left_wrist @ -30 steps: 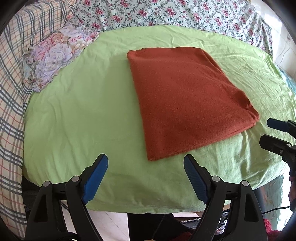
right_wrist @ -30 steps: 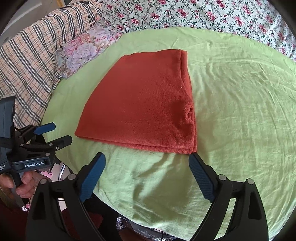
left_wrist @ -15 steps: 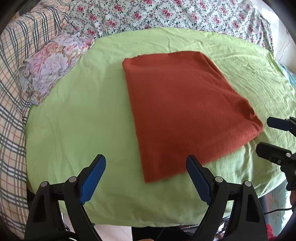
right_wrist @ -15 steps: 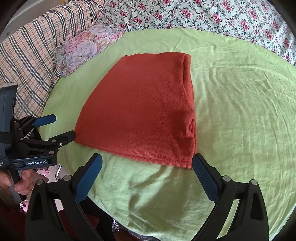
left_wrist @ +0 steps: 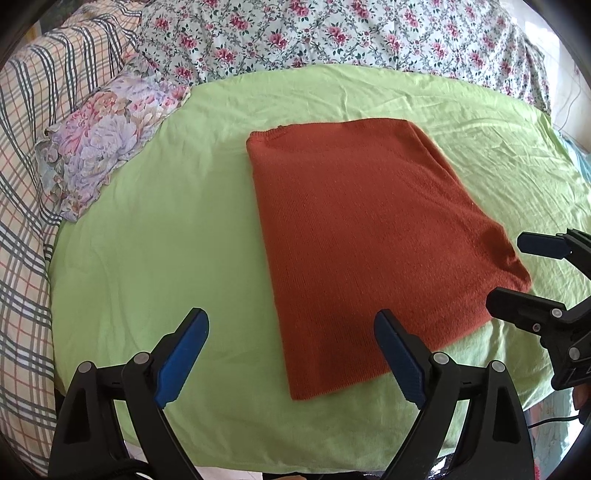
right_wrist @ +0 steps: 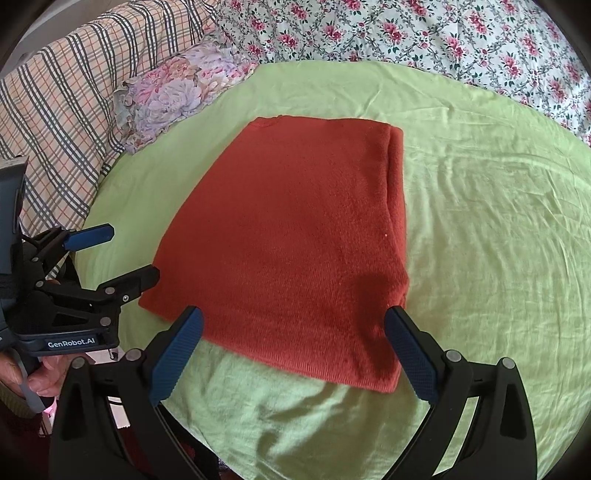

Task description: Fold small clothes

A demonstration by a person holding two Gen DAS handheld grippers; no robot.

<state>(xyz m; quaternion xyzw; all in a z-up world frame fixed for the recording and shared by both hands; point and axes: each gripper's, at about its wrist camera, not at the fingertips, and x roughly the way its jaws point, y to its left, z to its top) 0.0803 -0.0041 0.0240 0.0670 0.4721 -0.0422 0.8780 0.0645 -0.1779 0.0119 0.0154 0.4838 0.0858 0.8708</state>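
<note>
My left gripper (left_wrist: 291, 354) hangs nearest, jaws spread wide and holding nothing, its right finger over the near edge of the cloth (left_wrist: 369, 236). My right gripper (right_wrist: 293, 350) is likewise spread and empty, both fingers (right_wrist: 410, 354) over the cloth's near edge (whether they touch it I cannot tell). The rust-red knit cloth lies folded flat in a rough rectangle on the green sheet (left_wrist: 147, 240), its thick folded side on my right. Beyond it to the left a floral pillow (left_wrist: 107, 136) rests at the sheet's edge, against a plaid blanket (right_wrist: 55, 96). Farthest back runs a rose-print cover (left_wrist: 332, 33).
</note>
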